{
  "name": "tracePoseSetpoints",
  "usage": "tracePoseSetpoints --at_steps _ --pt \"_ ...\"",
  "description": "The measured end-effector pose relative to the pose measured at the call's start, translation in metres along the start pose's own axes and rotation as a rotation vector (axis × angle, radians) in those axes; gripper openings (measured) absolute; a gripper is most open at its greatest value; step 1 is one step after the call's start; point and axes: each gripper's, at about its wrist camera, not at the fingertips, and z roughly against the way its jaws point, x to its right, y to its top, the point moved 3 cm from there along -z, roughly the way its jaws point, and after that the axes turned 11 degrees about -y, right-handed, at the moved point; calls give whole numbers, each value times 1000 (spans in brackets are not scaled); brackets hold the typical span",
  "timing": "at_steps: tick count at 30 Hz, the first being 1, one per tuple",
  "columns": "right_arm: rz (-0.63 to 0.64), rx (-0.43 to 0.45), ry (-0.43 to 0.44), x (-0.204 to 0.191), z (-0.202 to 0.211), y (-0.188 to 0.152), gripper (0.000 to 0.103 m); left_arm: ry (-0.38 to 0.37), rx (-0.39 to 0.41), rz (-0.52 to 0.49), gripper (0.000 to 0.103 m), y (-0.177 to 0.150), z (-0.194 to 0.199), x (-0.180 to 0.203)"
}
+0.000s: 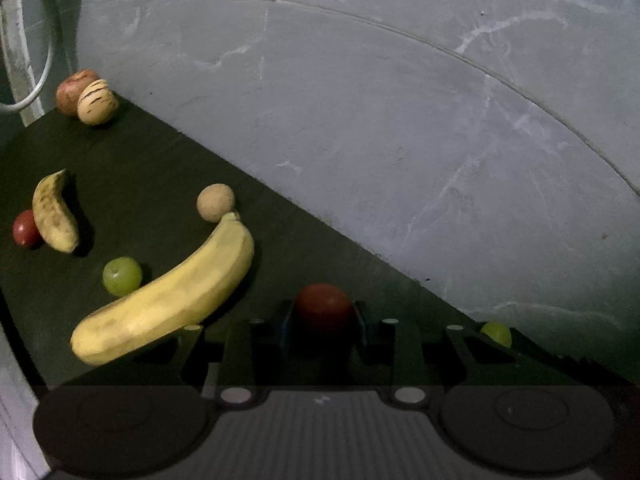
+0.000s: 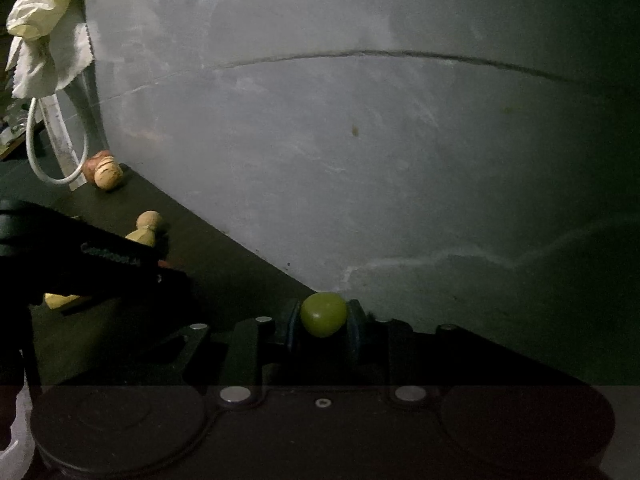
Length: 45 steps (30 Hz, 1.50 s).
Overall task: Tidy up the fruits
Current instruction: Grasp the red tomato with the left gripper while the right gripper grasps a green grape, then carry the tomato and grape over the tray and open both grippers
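Observation:
In the left wrist view my left gripper (image 1: pixel 324 314) is shut on a round red fruit (image 1: pixel 324 305) low over a dark mat (image 1: pixel 140 160). Left of it lie a large yellow banana (image 1: pixel 168 300), a green fruit (image 1: pixel 122 276), a tan round fruit (image 1: pixel 215 202), a small spotted banana (image 1: pixel 54 212) and a small red fruit (image 1: pixel 25 228). In the right wrist view my right gripper (image 2: pixel 324 316) is shut on a green fruit (image 2: pixel 323 314) at the mat's edge (image 2: pixel 224 264). The left gripper's dark body (image 2: pixel 100 256) shows at the left of that view, hiding most of the banana.
At the mat's far corner a pale striped fruit (image 1: pixel 97 102) leans against a reddish one (image 1: pixel 72 90). A grey marbled surface (image 1: pixel 400 120) borders the mat. A white cable loop (image 2: pixel 48 168) and crumpled cloth (image 2: pixel 44 28) hang at the far left. Another green fruit (image 1: pixel 496 333) peeks beside the left gripper.

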Motion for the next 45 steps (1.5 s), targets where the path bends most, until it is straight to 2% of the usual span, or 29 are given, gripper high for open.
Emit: tracePoseSetpoints --at_steps 10,15,26,36,40,45 --pt "80 51 83 -30 20 7 26 9 58 71 33 -12 39 -18" --pt "149 79 161 -59 32 15 26 41 115 146 33 -18 69 -35" --pt "311 128 379 -143 60 20 26 202 235 341 33 -45 141 -104" --pt "459 127 563 -217 75 7 26 361 296 513 33 -92 199 -163" --pt "516 114 622 -245 73 3 26 406 305 572 33 -107 210 -184" --pt "569 104 647 -268 64 0 26 442 301 618 33 -116 209 -206"
